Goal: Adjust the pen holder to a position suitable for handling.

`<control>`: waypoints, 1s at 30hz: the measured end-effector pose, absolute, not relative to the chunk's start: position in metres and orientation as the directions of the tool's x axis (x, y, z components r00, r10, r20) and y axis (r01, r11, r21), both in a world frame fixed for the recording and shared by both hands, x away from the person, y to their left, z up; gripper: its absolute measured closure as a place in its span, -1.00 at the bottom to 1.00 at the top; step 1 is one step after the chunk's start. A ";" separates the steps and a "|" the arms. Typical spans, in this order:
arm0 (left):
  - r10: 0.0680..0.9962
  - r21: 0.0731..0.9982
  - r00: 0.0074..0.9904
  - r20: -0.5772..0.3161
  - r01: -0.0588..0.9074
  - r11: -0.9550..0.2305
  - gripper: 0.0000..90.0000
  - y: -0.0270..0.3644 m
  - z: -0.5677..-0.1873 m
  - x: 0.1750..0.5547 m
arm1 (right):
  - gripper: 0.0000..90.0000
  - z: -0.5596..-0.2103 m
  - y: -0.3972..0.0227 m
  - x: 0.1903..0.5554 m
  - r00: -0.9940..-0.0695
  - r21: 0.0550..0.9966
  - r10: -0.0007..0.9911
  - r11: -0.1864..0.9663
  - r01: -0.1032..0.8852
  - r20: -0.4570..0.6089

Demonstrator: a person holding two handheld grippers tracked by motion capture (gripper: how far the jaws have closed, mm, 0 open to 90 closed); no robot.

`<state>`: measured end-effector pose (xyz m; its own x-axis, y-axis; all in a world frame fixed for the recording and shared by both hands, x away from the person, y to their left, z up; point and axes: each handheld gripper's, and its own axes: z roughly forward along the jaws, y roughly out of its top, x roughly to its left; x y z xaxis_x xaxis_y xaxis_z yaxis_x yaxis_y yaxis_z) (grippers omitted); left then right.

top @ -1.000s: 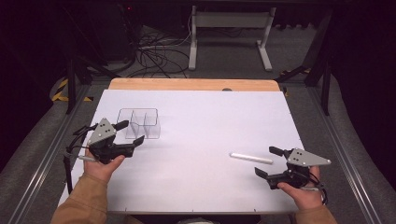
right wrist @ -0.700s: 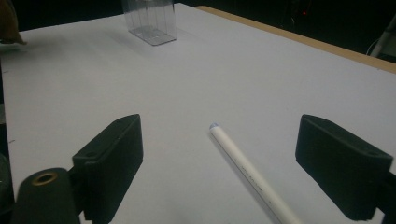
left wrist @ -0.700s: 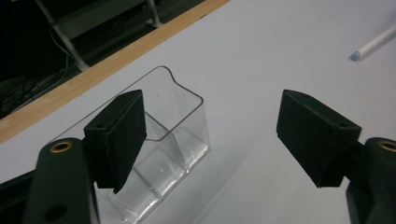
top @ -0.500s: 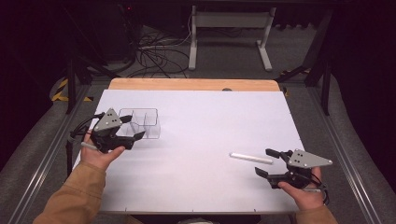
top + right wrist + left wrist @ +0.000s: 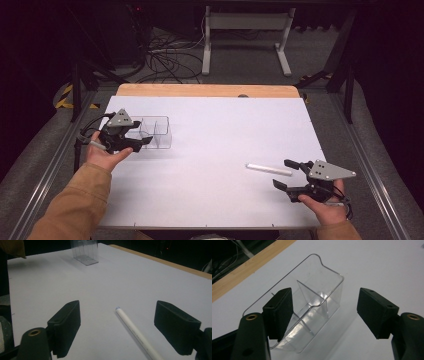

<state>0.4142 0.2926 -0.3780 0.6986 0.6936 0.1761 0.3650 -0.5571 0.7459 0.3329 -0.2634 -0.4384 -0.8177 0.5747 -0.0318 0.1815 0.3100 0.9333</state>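
While both hand-held grippers stand spread | left hand-held gripper (image 5: 142, 141) closing around clear organizer (image 5: 156, 131), table's left edge | right hand-held gripper (image 5: 288, 175) straddling white pen (image 5: 268, 169), near right edge | risk: round pen rolls off the pads.

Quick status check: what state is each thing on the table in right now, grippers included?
Clear divided box: upright, empty, one wall between the left gripper's jaws.
White pen: lying flat, not gripped.
Left gripper: open, jaws have just been closing.
Right gripper: open, astride the pen.
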 end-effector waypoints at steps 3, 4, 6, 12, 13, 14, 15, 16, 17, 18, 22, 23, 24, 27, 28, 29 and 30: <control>0.693 0.745 0.701 0.169 0.370 -0.556 -0.33 0.294 -0.377 0.418 | -0.51 -0.439 -0.262 0.333 -0.820 0.932 0.571 0.314 0.180 -0.034; 0.693 0.741 0.702 0.166 0.375 -0.557 -0.33 0.295 -0.377 0.421 | -0.51 -0.439 -0.262 0.333 -0.820 0.932 0.571 0.314 0.182 -0.032; 0.691 0.729 0.702 0.172 0.381 -0.569 -0.33 0.295 -0.378 0.424 | -0.51 -0.439 -0.262 0.333 -0.821 0.931 0.571 0.315 0.186 -0.029; 0.685 0.704 0.705 0.182 0.393 -0.591 -0.33 0.294 -0.378 0.430 | -0.51 -0.440 -0.262 0.334 -0.823 0.929 0.567 0.317 0.189 -0.027; 0.687 0.704 0.704 0.178 0.396 -0.589 -0.33 0.295 -0.378 0.431 | -0.51 -0.440 -0.262 0.334 -0.823 0.929 0.568 0.317 0.189 -0.027; 0.689 0.697 0.703 0.178 0.404 -0.592 -0.33 0.295 -0.379 0.433 | -0.51 -0.440 -0.262 0.334 -0.823 0.929 0.568 0.318 0.189 -0.027; 0.691 0.692 0.701 0.177 0.410 -0.594 -0.33 0.295 -0.379 0.433 | -0.51 -0.440 -0.262 0.333 -0.823 0.929 0.568 0.318 0.189 -0.027; 0.692 0.687 0.700 0.177 0.416 -0.596 -0.32 0.295 -0.380 0.434 | -0.51 -0.440 -0.262 0.334 -0.822 0.929 0.568 0.318 0.189 -0.027; 0.694 0.682 0.698 0.176 0.422 -0.597 -0.30 0.295 -0.380 0.435 | -0.51 -0.440 -0.262 0.334 -0.823 0.929 0.568 0.318 0.189 -0.027; 0.696 0.678 0.697 0.173 0.428 -0.597 -0.28 0.295 -0.380 0.435 | -0.51 -0.440 -0.262 0.333 -0.823 0.929 0.568 0.318 0.189 -0.026; 0.701 0.668 0.702 0.130 0.460 -0.584 -0.17 0.297 -0.380 0.437 | -0.49 -0.441 -0.261 0.333 -0.833 0.926 0.553 0.320 0.198 -0.013; 0.701 0.664 0.700 0.133 0.462 -0.587 -0.13 0.298 -0.380 0.438 | -0.49 -0.441 -0.261 0.334 -0.833 0.926 0.552 0.323 0.195 -0.017; 0.703 0.657 0.698 0.137 0.467 -0.592 -0.12 0.298 -0.380 0.439 | -0.49 -0.441 -0.261 0.334 -0.835 0.925 0.551 0.324 0.196 -0.016; 0.695 0.635 0.705 0.140 0.475 -0.609 -0.04 0.299 -0.380 0.441 | -0.49 -0.441 -0.261 0.334 -0.837 0.926 0.547 0.322 0.195 -0.014; 0.694 0.627 0.707 0.134 0.482 -0.612 -0.03 0.298 -0.381 0.442 | -0.49 -0.441 -0.261 0.334 -0.838 0.927 0.546 0.320 0.195 -0.013; 0.688 0.617 0.713 0.138 0.481 -0.622 -0.01 0.298 -0.381 0.443 | -0.48 -0.441 -0.261 0.334 -0.838 0.928 0.545 0.319 0.195 -0.011; 0.682 0.606 0.717 0.143 0.482 -0.633 0.00 0.298 -0.380 0.444 | -0.48 -0.441 -0.261 0.334 -0.839 0.928 0.544 0.318 0.196 -0.009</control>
